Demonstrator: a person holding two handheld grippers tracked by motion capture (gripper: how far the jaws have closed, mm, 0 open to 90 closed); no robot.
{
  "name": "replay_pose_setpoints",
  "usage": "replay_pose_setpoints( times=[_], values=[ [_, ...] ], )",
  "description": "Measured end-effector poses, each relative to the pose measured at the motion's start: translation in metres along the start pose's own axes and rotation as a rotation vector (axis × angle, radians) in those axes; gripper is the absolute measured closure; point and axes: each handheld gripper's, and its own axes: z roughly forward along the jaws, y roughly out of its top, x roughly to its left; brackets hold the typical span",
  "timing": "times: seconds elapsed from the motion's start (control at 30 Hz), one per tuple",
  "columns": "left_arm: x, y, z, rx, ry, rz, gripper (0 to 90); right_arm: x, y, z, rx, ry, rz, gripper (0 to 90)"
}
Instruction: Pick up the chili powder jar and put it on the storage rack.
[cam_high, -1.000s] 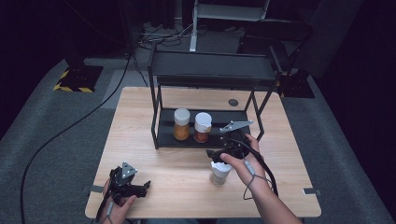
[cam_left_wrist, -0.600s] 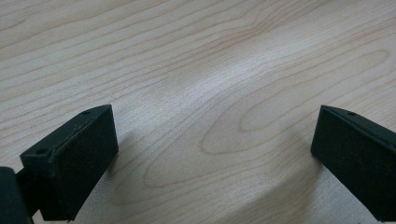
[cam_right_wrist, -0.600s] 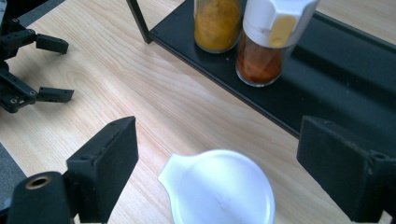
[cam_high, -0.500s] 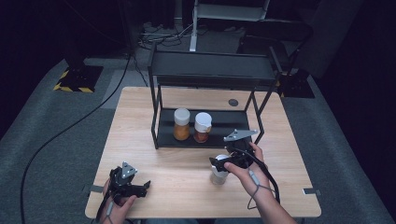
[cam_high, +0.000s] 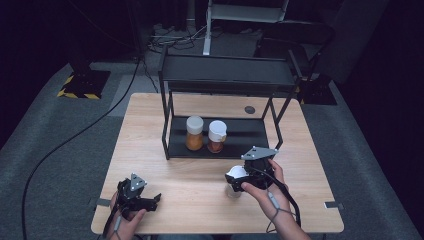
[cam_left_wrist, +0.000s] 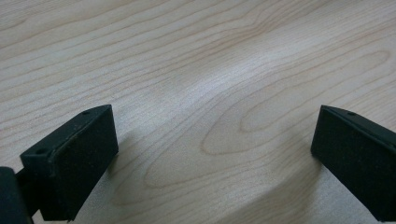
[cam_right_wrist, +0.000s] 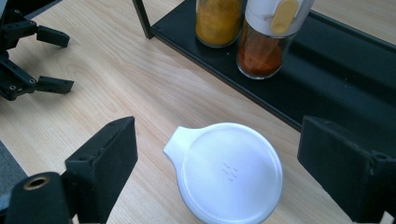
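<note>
Jar: white-lidded jar (cam_right_wrist: 229, 172) stands on the table (cam_high: 190, 175), just in front of the rack (cam_high: 225, 75).
Right gripper (cam_high: 240, 181): has drifted down over the lid; jaws straddle it, apart, not pressing.
Left gripper (cam_high: 150, 200): released, idle on the table.
Meaning: likely lining up a grasp.

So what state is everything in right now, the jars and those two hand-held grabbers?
White-lidded clear jar on the table: upright, lid shut, between the right fingers, untouched.
Yellow-spice jar with white cap: upright, capped, on the black metal rack's lower shelf.
Red-spice jar with white flip cap: upright, capped, beside it.
Right gripper: open.
Left gripper: open, nothing between the fingers.
</note>
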Motion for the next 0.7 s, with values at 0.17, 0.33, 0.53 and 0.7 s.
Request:
replay_pose_setpoints(
  times=[0.17, 0.33, 0.53, 0.7],
  values=[
    [0.0, 0.0, 0.0, 0.0, 0.0, 0.0, 0.2, 0.001, -0.006, 0.001, -0.023, -0.003, -0.009, 11.3],
    [0.0, 0.0, 0.0, 0.0, 0.0, 0.0, 0.2, 0.001, -0.014, 0.003, -0.054, -0.01, -0.006, 11.0],
    [0.0, 0.0, 0.0, -0.001, 0.001, -0.001, 0.2, 0.001, -0.024, 0.006, -0.079, -0.021, -0.006, 9.1],
    [0.0, 0.0, 0.0, 0.0, 0.001, -0.001, 0.2, 0.0, -0.031, 0.007, -0.097, -0.017, -0.006, 9.0]
  ],
)
